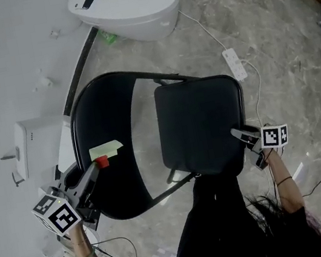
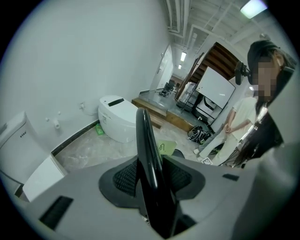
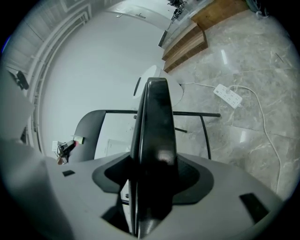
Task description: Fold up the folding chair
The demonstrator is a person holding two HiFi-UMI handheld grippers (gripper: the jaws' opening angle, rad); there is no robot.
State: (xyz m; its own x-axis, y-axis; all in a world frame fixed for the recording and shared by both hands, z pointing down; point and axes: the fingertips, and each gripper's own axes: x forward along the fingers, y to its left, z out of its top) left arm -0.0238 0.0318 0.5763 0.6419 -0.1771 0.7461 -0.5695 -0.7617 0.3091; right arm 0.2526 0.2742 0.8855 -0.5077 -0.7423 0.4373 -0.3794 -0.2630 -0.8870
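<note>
One black folding chair (image 1: 196, 149) stands by one white toilet (image 1: 126, 4) and one power strip (image 1: 235, 63). The left gripper (image 1: 95, 167) pinches its back (image 1: 100, 117); the right gripper (image 1: 244, 136) pinches its seat (image 1: 200, 108).

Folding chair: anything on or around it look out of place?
A pale green paper note sits on the backrest beside the left tool; it looks stray. A power strip lies on the floor, its cable trailing past the seat near the right tool. No damage visible.
</note>
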